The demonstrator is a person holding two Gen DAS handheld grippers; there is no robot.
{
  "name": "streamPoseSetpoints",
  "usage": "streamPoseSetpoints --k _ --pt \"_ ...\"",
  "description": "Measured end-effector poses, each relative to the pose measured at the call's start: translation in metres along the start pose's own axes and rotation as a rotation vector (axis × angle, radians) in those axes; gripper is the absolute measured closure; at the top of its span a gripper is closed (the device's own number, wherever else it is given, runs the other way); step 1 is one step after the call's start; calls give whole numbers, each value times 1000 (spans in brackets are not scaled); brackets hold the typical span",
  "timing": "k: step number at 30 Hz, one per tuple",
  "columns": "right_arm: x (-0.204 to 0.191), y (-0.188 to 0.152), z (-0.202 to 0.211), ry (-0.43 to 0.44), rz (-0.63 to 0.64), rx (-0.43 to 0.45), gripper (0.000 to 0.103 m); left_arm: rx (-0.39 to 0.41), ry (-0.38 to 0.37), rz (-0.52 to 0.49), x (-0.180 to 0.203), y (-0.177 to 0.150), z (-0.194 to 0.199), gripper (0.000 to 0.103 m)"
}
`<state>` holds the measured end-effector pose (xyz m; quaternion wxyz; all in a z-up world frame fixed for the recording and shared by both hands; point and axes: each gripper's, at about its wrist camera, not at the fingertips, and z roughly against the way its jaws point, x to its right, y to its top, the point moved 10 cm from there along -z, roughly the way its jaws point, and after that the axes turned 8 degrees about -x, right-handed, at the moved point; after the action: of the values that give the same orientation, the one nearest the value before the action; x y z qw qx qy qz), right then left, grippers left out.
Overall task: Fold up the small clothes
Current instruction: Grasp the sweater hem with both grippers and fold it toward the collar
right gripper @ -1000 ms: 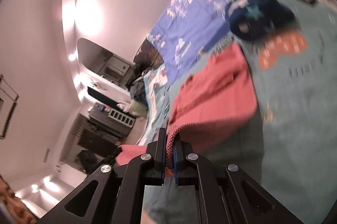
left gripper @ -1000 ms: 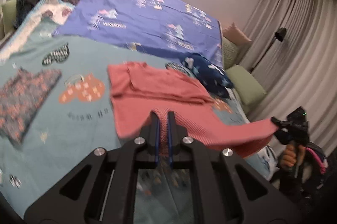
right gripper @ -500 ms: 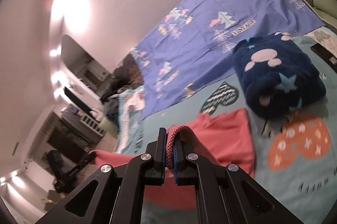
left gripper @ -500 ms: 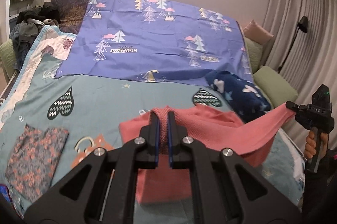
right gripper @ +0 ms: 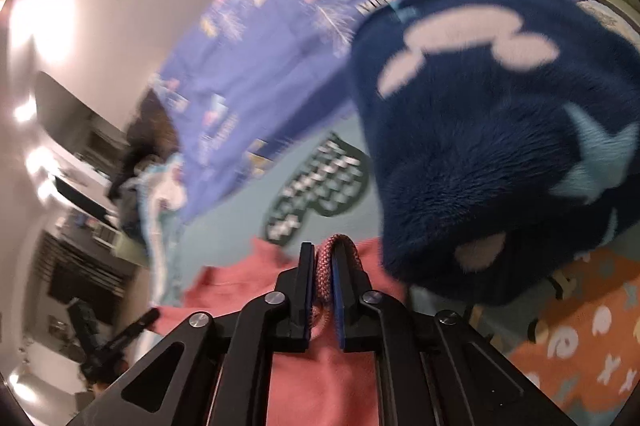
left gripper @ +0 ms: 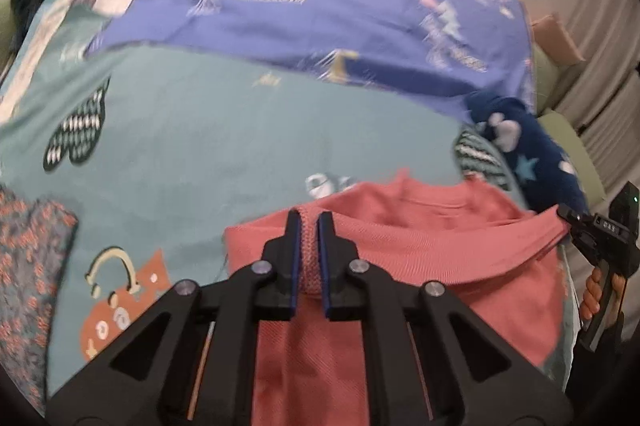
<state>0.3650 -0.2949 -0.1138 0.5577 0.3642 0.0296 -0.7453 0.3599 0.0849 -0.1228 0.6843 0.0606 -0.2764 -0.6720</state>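
Bed covered by teal quilt (left gripper: pixel 208 129) with heart and bag prints. Purple sheet (left gripper: pixel 320 9) with tree motifs across the far side. Navy fleece bundle (right gripper: pixel 500 145) on the quilt, right. Floral cloth (left gripper: pixel 28 266) at left edge. Grey curtain (left gripper: pixel 612 73), possibly pleated; blurred.

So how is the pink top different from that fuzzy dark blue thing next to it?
The pink top is plain, thin knit; the fuzzy blue bundle has pale shapes and stars. The top is pinched by the left gripper and right gripper; nothing grips the bundle. The top lies spread out, the bundle bunched. Both rest on the teal bedspread.
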Motion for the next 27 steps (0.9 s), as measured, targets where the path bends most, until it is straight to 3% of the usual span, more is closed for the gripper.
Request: streamPoseSetpoints --k 3,7,12,13,16,21,27 --pt "3 -4 -10 -44 33 -28 79 -4 -7 32 -9 -5 -5 92" --pt "-3 -7 12 -70 99 -8 52 35 -11 14 -11 -9 19 81" --pt "-7 -29 44 -141 197 -17 50 75 -9 -110 1 -27 47 60" --pt "-5 -38 47 -161 215 -32 48 61 1 -122 1 -33 47 55" --pt "8 -84 49 -184 224 -132 46 -38 10 -123 -6 -75 44 55" --pt "41 -161 69 -100 79 -226 46 -147 -69 -19 -19 -151 60 52" --pt "37 -194 91 101 -33 -209 41 -183 -285 101 -3 -186 63 43"
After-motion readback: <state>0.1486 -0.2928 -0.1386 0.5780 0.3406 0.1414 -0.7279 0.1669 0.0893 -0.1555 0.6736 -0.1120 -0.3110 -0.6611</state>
